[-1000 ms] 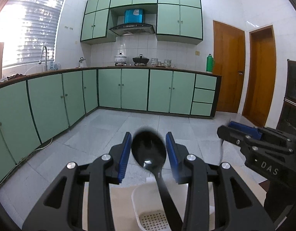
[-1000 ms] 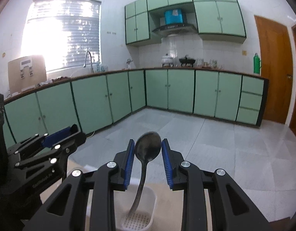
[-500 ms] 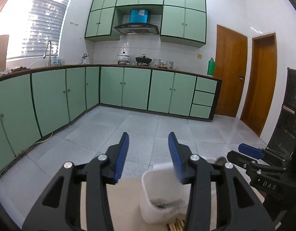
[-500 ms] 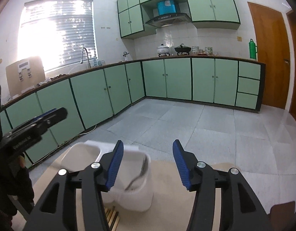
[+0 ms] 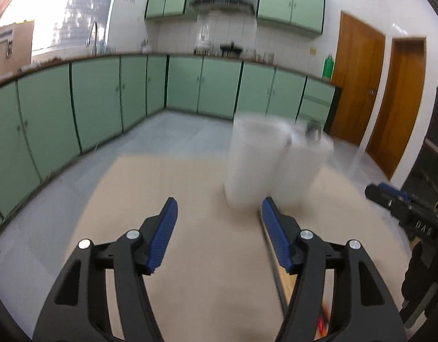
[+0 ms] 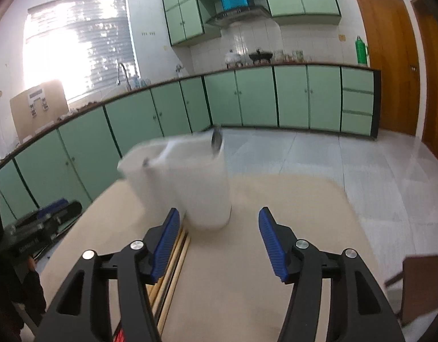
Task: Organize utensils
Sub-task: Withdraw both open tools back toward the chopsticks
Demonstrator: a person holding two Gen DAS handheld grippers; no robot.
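Both grippers, left gripper (image 5: 219, 232) and right gripper (image 6: 219, 240), have just been opening, fingers apart with nothing between them. Just past them, chopsticks (image 6: 173, 259) lie on the table (image 6: 276, 199), probably next up. Further back, the white holder (image 6: 190, 182) has spoons (image 6: 216, 140) standing in it, so they're sorted.

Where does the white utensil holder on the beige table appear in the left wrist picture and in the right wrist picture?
Left wrist view: the white utensil holder stands right of centre, beyond the right finger of the left claw, blurred.
Right wrist view: the holder stands left of centre, beyond the left finger of the right claw.
Shared landmark: the green bottle at the counter's end beside the wooden door.
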